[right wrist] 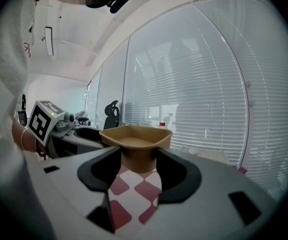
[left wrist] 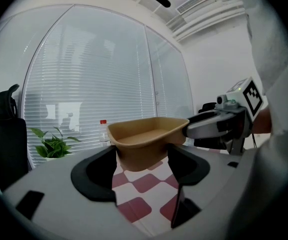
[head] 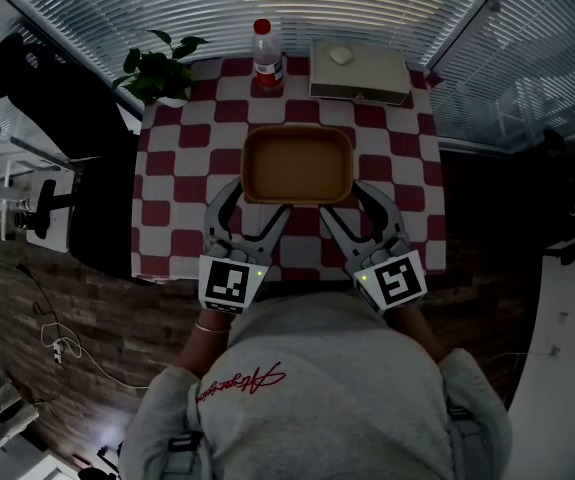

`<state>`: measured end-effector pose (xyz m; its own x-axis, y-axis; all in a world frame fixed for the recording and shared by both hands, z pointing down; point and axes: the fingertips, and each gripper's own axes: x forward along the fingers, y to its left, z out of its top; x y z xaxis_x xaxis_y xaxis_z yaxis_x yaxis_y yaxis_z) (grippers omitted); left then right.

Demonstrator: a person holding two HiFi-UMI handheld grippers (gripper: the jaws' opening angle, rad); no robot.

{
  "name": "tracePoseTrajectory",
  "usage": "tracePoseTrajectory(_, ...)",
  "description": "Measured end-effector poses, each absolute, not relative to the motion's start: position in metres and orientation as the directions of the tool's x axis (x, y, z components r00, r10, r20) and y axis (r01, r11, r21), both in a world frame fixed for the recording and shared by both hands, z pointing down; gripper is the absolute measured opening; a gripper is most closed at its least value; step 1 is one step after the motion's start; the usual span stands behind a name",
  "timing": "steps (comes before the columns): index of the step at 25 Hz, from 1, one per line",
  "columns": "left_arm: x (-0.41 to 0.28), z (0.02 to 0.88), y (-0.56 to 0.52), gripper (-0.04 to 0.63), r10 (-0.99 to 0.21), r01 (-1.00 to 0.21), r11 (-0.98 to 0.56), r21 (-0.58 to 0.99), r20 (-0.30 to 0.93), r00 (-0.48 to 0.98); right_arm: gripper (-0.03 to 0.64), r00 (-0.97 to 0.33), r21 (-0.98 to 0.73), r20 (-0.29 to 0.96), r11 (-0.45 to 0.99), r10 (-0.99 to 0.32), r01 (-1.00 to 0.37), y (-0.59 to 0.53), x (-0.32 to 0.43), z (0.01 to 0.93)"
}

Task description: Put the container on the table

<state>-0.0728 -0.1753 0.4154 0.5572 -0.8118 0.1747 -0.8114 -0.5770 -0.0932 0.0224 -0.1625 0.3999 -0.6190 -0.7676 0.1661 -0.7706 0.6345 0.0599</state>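
A tan, shallow container (head: 297, 163) is held over the red-and-white checkered table (head: 177, 198), between both grippers. My left gripper (head: 259, 200) is shut on its near left corner, and my right gripper (head: 345, 200) is shut on its near right corner. In the left gripper view the container (left wrist: 146, 134) fills the gap of the left gripper (left wrist: 141, 159), with both black pads against its wall. The right gripper view shows the same container (right wrist: 136, 136) clamped in the right gripper (right wrist: 137, 166). Whether its base touches the cloth I cannot tell.
At the table's far edge stand a potted plant (head: 162, 68), a red-capped bottle (head: 265, 58) and a flat white box (head: 359, 68). A black office chair (head: 77, 138) stands left of the table. Window blinds curve behind it.
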Motion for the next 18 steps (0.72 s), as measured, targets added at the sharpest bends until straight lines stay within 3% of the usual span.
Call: tracePoseTrajectory(18,-0.076,0.434,-0.178,0.327,-0.807,-0.814,-0.575,-0.083,0.221,0.547,0.224,-0.612,0.045,0.216,0.634,-0.761,-0.772,-0.166,0.02,0.421)
